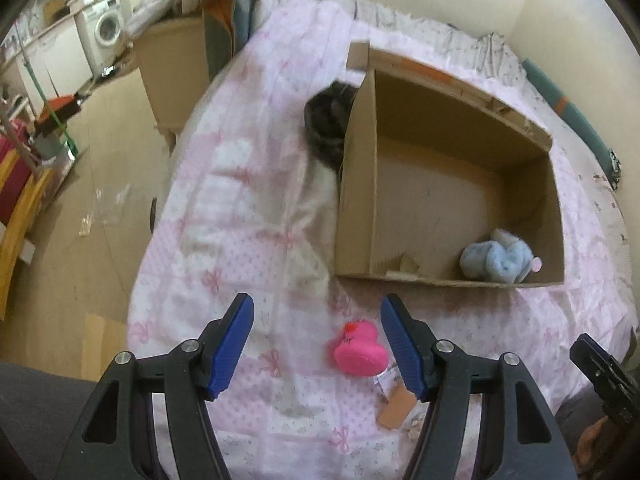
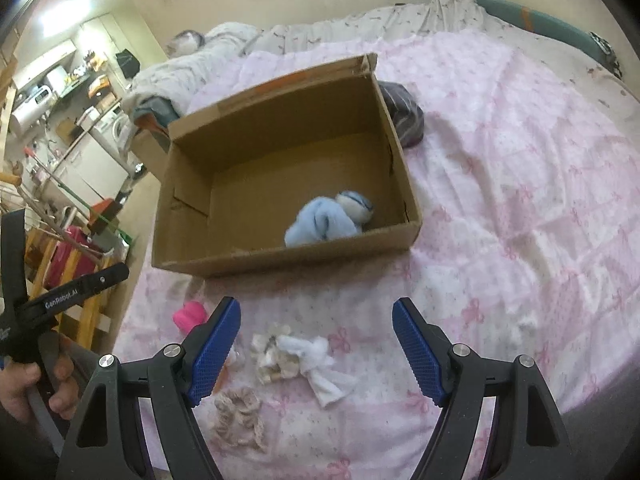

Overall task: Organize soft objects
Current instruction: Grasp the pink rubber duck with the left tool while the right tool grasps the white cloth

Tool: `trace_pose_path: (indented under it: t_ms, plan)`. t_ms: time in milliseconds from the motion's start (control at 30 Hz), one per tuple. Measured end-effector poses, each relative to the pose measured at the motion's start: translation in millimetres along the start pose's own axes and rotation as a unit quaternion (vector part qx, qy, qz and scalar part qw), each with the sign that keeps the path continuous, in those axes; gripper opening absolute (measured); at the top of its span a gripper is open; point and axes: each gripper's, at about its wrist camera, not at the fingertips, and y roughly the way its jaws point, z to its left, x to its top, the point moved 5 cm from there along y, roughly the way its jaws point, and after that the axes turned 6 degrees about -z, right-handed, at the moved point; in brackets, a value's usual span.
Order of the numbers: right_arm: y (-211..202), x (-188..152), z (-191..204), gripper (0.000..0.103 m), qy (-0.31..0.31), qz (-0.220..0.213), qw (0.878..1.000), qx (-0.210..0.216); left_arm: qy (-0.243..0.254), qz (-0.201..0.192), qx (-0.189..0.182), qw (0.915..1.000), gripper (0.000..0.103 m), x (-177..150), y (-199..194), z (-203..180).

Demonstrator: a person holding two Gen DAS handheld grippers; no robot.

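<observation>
An open cardboard box (image 1: 356, 200) (image 2: 192, 184) lies on the pink bedspread. A light blue plush (image 1: 498, 258) (image 2: 326, 222) lies inside it near the front wall. A pink rubber duck (image 1: 360, 350) (image 2: 190, 314) sits on the bed in front of the box, between the fingers of my open, empty left gripper (image 1: 316, 312). My right gripper (image 2: 316, 312) is open and empty above a small white and beige soft toy (image 2: 304, 360). A beige scrunchie (image 2: 238, 412) lies nearer. A dark bundle (image 1: 328, 124) (image 2: 404, 114) lies behind the box.
A cardboard tag (image 1: 396, 402) lies by the duck. Crumpled grey bedding (image 2: 224, 40) sits at the far end of the bed. The bed edge drops to a wooden floor (image 1: 80, 208) on the left, with a washing machine (image 1: 104, 28) beyond.
</observation>
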Motion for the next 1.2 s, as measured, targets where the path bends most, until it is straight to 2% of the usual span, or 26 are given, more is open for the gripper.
trace_pose_path:
  t_ms: [133,300,500,533,567,600,767,867,1000,1133,1200]
  plan:
    - [9,-4,-4,0.083,0.016,0.015,1.0,0.003,0.006,0.055,-0.018,0.9983,0.063,-13,24,-8]
    - [21,-8,-8,0.083,0.028,0.034,0.999,0.001,0.014,0.129,-0.05,0.9903,0.063,-31,57,-26]
    - [26,-11,-9,0.083,0.027,0.044,0.999,-0.007,0.006,0.165,-0.052,0.9849,0.061,-43,82,-34]
    - [27,-11,-10,0.083,0.026,0.045,0.999,-0.009,0.005,0.167,-0.051,0.9846,0.059,-45,85,-35]
    - [28,-11,-10,0.083,0.026,0.046,0.999,-0.01,0.005,0.163,-0.047,0.9854,0.044,-45,85,-34]
    - [29,-11,-10,0.083,0.026,0.048,0.998,-0.011,0.007,0.161,-0.041,0.9861,0.041,-45,85,-33]
    - [34,-13,-11,0.083,0.024,0.054,0.998,-0.017,0.011,0.145,-0.04,0.9886,0.041,-42,73,-34]
    - [39,-14,-13,0.083,0.028,0.063,0.998,-0.015,0.016,0.118,-0.036,0.9922,0.041,-38,51,-30]
    - [49,-20,-17,0.083,0.038,0.089,0.995,-0.004,0.021,0.086,-0.049,0.9949,0.041,-34,17,-29]
    - [69,-34,-18,0.083,0.086,0.145,0.985,0.043,0.016,0.094,-0.054,0.994,0.041,-45,12,-25]
    - [78,-39,-17,0.083,0.096,0.161,0.981,0.046,0.011,0.106,-0.048,0.9932,0.041,-51,21,-24]
